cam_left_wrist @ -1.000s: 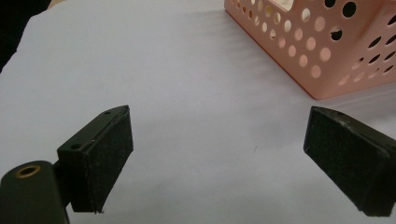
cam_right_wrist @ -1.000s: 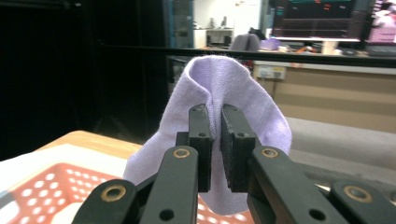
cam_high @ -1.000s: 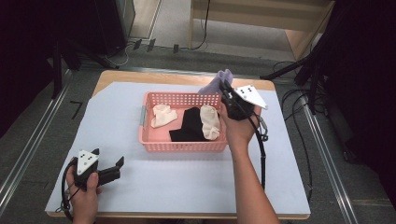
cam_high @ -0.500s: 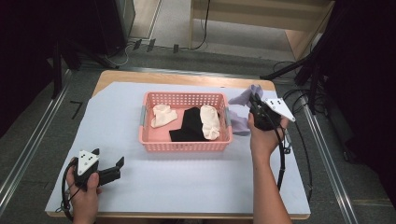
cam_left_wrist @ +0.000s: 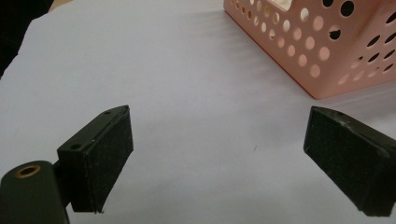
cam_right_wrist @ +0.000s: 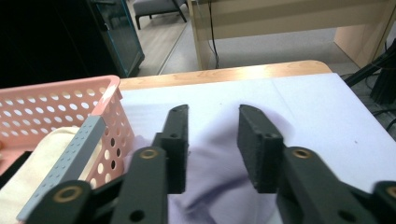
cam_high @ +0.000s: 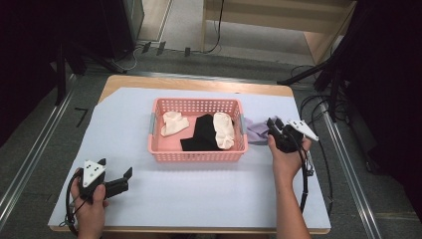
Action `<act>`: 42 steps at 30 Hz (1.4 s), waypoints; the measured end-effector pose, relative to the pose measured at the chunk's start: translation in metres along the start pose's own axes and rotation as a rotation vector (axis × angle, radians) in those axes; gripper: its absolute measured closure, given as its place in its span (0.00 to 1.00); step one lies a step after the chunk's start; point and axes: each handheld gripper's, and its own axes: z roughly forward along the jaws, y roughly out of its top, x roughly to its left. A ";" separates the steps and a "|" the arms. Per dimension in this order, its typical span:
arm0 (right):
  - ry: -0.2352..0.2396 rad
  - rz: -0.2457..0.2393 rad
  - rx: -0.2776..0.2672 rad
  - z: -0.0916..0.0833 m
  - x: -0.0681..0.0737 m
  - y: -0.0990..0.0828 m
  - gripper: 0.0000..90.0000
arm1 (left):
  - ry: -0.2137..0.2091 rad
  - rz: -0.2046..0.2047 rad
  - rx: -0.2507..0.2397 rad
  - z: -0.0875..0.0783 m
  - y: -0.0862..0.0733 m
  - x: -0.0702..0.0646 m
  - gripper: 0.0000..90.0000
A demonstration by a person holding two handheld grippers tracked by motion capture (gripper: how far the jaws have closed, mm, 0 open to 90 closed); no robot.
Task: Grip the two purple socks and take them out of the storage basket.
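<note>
The right gripper [cam_right_wrist: 212, 149] has lowered the lilac sock [cam_high: 257, 130] onto the sheet beside the pink basket [cam_high: 197, 154], jaws now parted over it. The left gripper [cam_left_wrist: 219, 161] stays wide open, empty. No readable writing.

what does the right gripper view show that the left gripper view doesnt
The right gripper view alone has the lilac cloth between that gripper's partly open jaws, a cream sock inside the basket, the bare wooden table edge and the floor and furniture beyond. The left gripper view alone has its own jaws set wide apart over the bare sheet. Both take in the pink basket and the pale sheet that covers the table.
</note>
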 end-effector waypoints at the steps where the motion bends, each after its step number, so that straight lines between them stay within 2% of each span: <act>1: 0.007 0.002 0.003 -0.003 -0.002 0.000 0.70 | -0.001 -0.003 -0.001 0.000 0.000 0.000 0.10; 4: 0.010 -0.016 0.000 -0.012 -0.007 -0.003 0.68 | 0.000 -0.001 0.000 0.000 0.000 0.000 0.10; 7: 0.011 -0.012 -0.004 -0.023 -0.014 -0.007 0.65 | 0.003 0.001 0.003 0.000 0.000 0.000 0.10; 9: 0.034 0.004 -0.007 -0.030 -0.020 -0.010 0.62 | 0.000 -0.001 -0.002 0.000 0.000 0.000 0.10; 11: 0.044 -0.006 -0.001 -0.037 -0.025 -0.014 0.59 | 0.016 -0.002 -0.007 -0.001 0.000 -0.001 0.16; 14: 0.047 -0.008 0.008 -0.047 -0.032 -0.023 0.56 | 0.016 -0.001 -0.009 -0.001 0.000 0.000 0.15; 16: 0.039 -0.044 0.007 -0.053 -0.037 -0.028 0.55 | 0.021 -0.005 -0.014 -0.001 -0.001 0.000 0.15; 21: 0.049 -0.083 0.022 -0.067 -0.044 -0.041 0.52 | 0.038 -0.018 -0.028 -0.003 -0.001 0.000 0.15; 27: 0.057 -0.117 0.034 -0.081 -0.051 -0.055 0.48 | 0.048 -0.036 -0.059 -0.006 -0.003 0.001 0.10; 32: 0.061 -0.104 0.024 -0.093 -0.055 -0.063 0.46 | 0.060 -0.030 -0.065 -0.007 -0.003 0.000 0.09; 34: 0.058 -0.110 0.020 -0.098 -0.057 -0.065 0.46 | 0.073 -0.040 -0.087 -0.009 -0.004 0.000 0.00; 37: 0.063 -0.121 0.020 -0.105 -0.060 -0.070 0.45 | 0.090 -0.052 -0.101 -0.010 -0.005 0.001 0.00; 42: 0.062 -0.116 -0.002 -0.120 -0.070 -0.075 0.43 | 0.091 -0.036 -0.103 -0.011 -0.005 0.000 0.00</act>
